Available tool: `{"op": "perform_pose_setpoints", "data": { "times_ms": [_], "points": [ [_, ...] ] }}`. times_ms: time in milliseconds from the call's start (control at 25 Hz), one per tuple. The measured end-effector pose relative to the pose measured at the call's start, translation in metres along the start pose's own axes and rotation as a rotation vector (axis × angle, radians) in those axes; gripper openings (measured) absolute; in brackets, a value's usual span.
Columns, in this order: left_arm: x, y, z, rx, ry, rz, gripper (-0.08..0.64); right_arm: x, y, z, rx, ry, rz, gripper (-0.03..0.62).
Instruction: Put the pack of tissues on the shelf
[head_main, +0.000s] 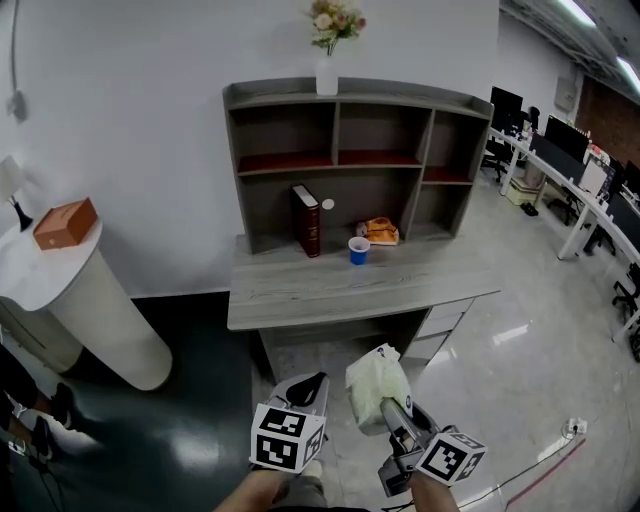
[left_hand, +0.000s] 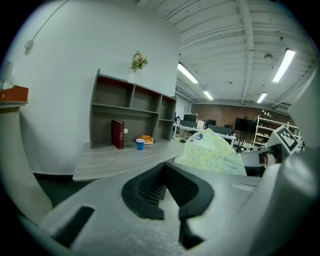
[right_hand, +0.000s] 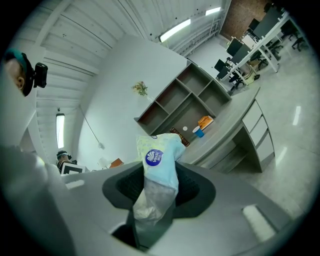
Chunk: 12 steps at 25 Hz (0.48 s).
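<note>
White round table (head_main: 40, 270) at the far left carries a brown box (head_main: 65, 223), well apart from everything else. Moving right, the left gripper (head_main: 312, 382) sits low in the head view, its jaws pressed together with nothing between them, as its own view (left_hand: 165, 172) confirms. Beyond it, in the middle of the scene, a grey wooden desk (head_main: 350, 285) stands against the wall with a shelf (head_main: 340, 130) of open compartments on top. A vase of flowers (head_main: 327, 70) stands on the shelf's top board. In the lower compartments are an upright dark red book (head_main: 306, 220) and an orange packet (head_main: 380, 231), with a blue cup (head_main: 359, 250) on the desk just in front. Right of the left gripper, the right gripper (head_main: 385, 408) pinches the pack of tissues (head_main: 377, 385) by one end, so the pale green pack stands up out of the jaws; its own view (right_hand: 155, 192) shows the wrapper squeezed between the pads. The pack is in the air above the floor (head_main: 500, 360), short of the desk. Office desks (head_main: 570, 190) line the far right. Judging from this, the pack is picked up and in transit; reaching the shelf, choosing a compartment and letting go are not yet done.
</note>
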<state>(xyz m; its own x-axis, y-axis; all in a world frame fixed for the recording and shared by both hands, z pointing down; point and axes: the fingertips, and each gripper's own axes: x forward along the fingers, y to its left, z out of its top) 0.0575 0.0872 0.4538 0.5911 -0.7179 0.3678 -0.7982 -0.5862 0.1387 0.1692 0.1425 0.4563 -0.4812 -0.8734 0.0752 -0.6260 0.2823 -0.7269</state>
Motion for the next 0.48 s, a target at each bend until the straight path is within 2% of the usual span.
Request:
{"op": "perform_pose_setpoints", "data": {
  "times_ms": [480],
  "points": [
    [0.046, 0.078, 0.029, -0.012, 0.022, -0.034, -0.003, 0.098, 0.0, 0.023, -0.011, -0.006, -0.03, 0.149]
  ]
}}
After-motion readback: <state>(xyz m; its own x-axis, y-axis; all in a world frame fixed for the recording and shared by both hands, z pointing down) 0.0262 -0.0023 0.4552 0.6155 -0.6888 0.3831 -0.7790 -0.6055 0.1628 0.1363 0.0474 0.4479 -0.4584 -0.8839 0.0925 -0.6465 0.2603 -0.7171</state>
